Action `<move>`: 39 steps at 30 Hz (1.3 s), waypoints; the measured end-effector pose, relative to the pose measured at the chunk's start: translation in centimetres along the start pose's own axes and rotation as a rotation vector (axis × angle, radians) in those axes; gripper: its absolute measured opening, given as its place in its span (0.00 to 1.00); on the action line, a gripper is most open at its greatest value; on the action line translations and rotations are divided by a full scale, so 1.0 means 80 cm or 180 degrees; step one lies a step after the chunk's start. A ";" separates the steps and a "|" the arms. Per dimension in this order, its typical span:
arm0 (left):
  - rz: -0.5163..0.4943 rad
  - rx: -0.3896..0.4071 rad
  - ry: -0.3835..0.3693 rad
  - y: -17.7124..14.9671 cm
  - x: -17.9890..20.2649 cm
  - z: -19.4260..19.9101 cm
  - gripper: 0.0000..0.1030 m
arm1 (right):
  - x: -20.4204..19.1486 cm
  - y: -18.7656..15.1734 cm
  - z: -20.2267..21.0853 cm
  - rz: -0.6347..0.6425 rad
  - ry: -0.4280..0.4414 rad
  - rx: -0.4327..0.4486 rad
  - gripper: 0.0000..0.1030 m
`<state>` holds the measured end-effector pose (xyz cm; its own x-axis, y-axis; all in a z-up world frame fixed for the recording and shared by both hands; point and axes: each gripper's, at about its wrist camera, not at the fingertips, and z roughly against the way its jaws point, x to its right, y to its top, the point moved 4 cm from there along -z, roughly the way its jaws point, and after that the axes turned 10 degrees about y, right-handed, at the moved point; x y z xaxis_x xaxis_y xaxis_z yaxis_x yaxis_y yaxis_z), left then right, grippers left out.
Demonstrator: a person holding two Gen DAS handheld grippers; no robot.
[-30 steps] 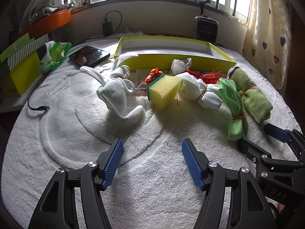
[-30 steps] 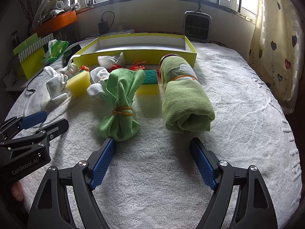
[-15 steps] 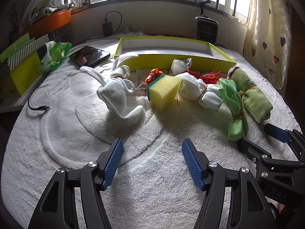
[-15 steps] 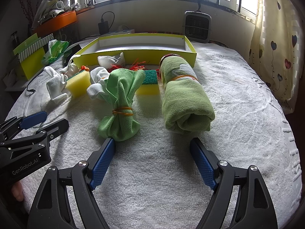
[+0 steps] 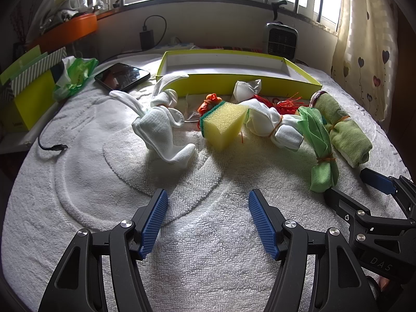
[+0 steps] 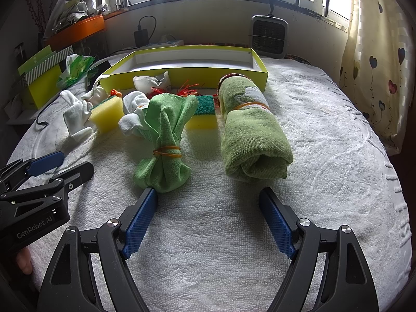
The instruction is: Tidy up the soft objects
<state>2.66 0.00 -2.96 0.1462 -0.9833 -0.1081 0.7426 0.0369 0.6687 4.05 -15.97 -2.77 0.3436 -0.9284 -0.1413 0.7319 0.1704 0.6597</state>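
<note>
Soft things lie in a row on a white towel in front of a shallow yellow-green box (image 5: 234, 78) (image 6: 182, 75). From left: a knotted white cloth (image 5: 161, 132) (image 6: 75, 115), a yellow sponge (image 5: 223, 127) (image 6: 106, 114), a tied white cloth (image 5: 273, 127) (image 6: 132, 119), a green cloth bundle with a rubber band (image 5: 321, 150) (image 6: 166, 140), a second sponge (image 6: 204, 114), a rolled green towel (image 5: 345, 135) (image 6: 252, 135). My left gripper (image 5: 208, 221) is open and empty, short of the white cloth. My right gripper (image 6: 208, 218) is open and empty, just short of the bundle and the roll.
A black phone (image 5: 122, 76) and a cable end (image 5: 56, 147) lie at the left. A green plastic bag (image 5: 75, 75) and a yellow carton (image 5: 26, 93) stand at the left edge. A small fan (image 6: 269, 36) stands behind the box. A curtain (image 6: 377, 65) hangs at the right.
</note>
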 end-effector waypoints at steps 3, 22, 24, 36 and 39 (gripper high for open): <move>0.0000 0.0001 0.0000 0.000 0.000 0.000 0.63 | 0.000 0.000 0.000 0.0000 0.0000 0.0000 0.78; 0.0000 0.0004 0.0001 0.000 0.000 0.000 0.63 | 0.000 0.000 0.000 0.0000 0.0001 0.0002 0.78; 0.0000 0.0005 0.0001 0.000 0.000 0.000 0.63 | 0.000 0.000 0.000 0.0000 0.0001 0.0002 0.78; -0.0038 0.0006 -0.0036 0.001 0.000 0.004 0.63 | 0.000 0.000 0.000 -0.0003 0.0008 0.0000 0.78; -0.0052 -0.0001 -0.0055 0.002 -0.002 0.003 0.63 | 0.000 0.000 0.001 0.0008 0.0013 -0.0008 0.78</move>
<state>2.63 0.10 -2.66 0.1226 -0.9867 -0.1064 0.7451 0.0207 0.6666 4.04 -16.02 -2.70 0.3479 -0.9266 -0.1427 0.7326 0.1737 0.6582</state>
